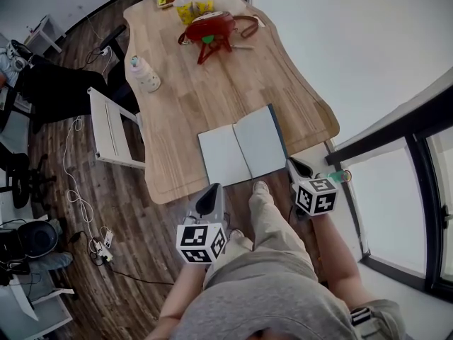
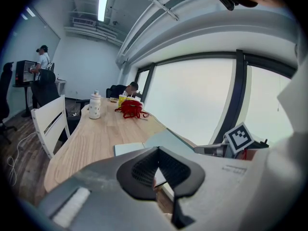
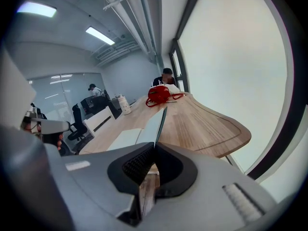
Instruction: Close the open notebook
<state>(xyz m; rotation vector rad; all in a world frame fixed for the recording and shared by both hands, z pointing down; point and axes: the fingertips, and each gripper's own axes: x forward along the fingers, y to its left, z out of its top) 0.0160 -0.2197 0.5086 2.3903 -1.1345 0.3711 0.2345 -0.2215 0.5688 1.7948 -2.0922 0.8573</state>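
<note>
The notebook (image 1: 241, 147) lies open near the front edge of the wooden table (image 1: 184, 105), white pages up, with a dark cover. My right gripper (image 1: 295, 166) is at the near right corner and is shut on the right half's edge. In the right gripper view that half (image 3: 153, 121) rises tilted off the table straight from the closed jaws of the right gripper (image 3: 154, 146), while the left page (image 3: 122, 139) lies flat. My left gripper (image 1: 210, 200) hangs just off the table's front edge, below the left page, shut and holding nothing. From the left gripper (image 2: 157, 150) the raised half of the notebook (image 2: 168, 138) shows beyond the tips.
A red bag (image 1: 210, 30) and yellow packets (image 1: 192, 7) sit at the far end of the table, and a white bottle (image 1: 145, 75) stands near its left edge. A white chair (image 1: 110, 129) stands left of the table. Windows (image 1: 396, 204) run along the right. Cables lie on the floor at left.
</note>
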